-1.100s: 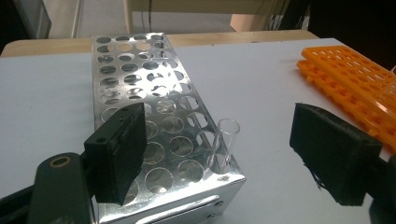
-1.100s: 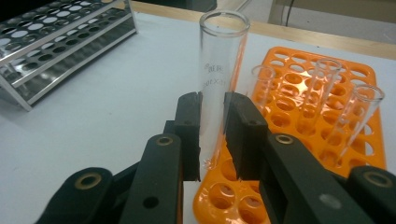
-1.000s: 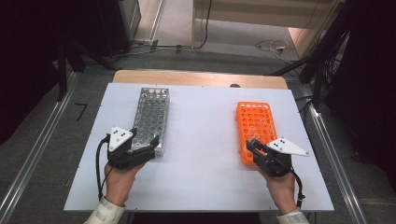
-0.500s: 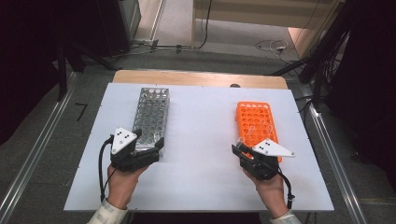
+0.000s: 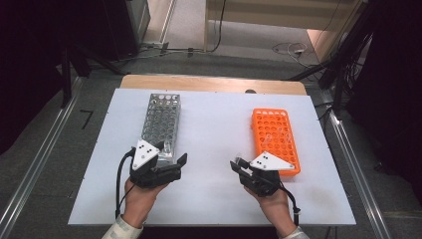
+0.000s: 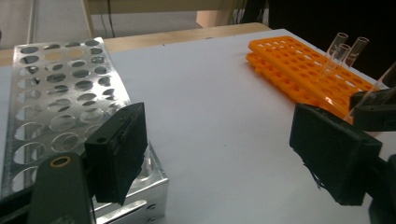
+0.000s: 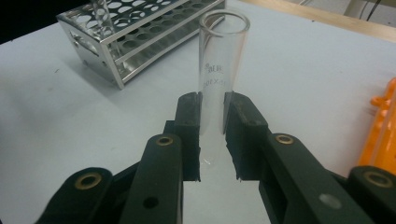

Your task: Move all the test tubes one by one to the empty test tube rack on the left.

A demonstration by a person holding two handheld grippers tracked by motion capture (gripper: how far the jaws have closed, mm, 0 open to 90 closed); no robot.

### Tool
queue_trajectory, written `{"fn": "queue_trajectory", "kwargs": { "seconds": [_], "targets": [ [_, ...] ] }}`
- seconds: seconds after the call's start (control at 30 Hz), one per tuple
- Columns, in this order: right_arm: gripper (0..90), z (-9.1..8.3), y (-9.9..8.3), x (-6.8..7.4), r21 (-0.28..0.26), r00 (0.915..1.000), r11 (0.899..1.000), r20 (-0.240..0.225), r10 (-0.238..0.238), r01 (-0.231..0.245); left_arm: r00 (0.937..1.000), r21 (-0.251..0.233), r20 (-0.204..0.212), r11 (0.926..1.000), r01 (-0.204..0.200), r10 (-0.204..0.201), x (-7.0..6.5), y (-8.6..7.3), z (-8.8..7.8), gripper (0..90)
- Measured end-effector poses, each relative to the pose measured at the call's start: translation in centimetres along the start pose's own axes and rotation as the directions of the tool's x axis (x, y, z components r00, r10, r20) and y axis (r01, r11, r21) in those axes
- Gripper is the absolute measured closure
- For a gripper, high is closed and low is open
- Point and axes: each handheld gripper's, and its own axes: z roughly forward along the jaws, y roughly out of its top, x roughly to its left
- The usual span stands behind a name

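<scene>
At the centre of the frame the right gripper [image 7: 212, 135] clamps a clear glass tube [image 7: 219, 70] between its black jaws, mouth upward. A metal rack [image 7: 135, 28] stands at the upper left on the white worktop [image 7: 303, 70]; an orange rack [image 7: 385, 126] edges the right.

My table [image 5: 214, 134] has a white top with a strip of bare wood along its far edge. On it, to my left, stands a metal rack [image 5: 160, 122]. An orange rack [image 5: 275, 140] lies well apart to my right.
</scene>
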Motion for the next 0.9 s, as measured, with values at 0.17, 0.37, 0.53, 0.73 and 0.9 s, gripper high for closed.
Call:
{"fn": "queue_trajectory", "kwargs": {
  "seconds": [0.17, 0.37, 0.53, 0.73, 0.9],
  "targets": [
    [72.9, 0.5, 0.0, 0.8, 0.008, 0.9996, 1.0, -0.024, -0.014, 0.014, 0.9994, 0.013, 0.031, 0.9998, -0.016, 0.015, -0.8, -0.1, 0.4, 18.9],
    [72.9, 1.3, 0.0, 1.7, 0.025, 0.9985, 0.999, -0.043, -0.033, 0.034, 0.9979, 0.029, 0.056, 0.999, -0.035, 0.033, -1.6, -0.2, 0.7, 19.2],
    [72.9, 2.0, 0.0, 2.4, 0.036, 0.9968, 0.998, -0.063, -0.05, 0.052, 0.9965, 0.031, 0.073, 0.9986, -0.042, 0.039, -2.0, -0.4, 1.0, 19.8],
    [72.9, 2.8, 0.1, 3.2, 0.047, 0.9941, 0.996, -0.085, -0.067, 0.072, 0.9944, 0.028, 0.094, 0.9984, -0.049, 0.047, -2.5, -0.4, 1.1, 22.2],
    [72.9, 3.2, 0.2, 3.8, 0.054, 0.9932, 0.996, -0.095, -0.068, 0.073, 0.9926, 0.025, 0.11, 0.9983, -0.053, 0.05, -2.8, -0.4, 1.2, 23.8]
  ]
}}
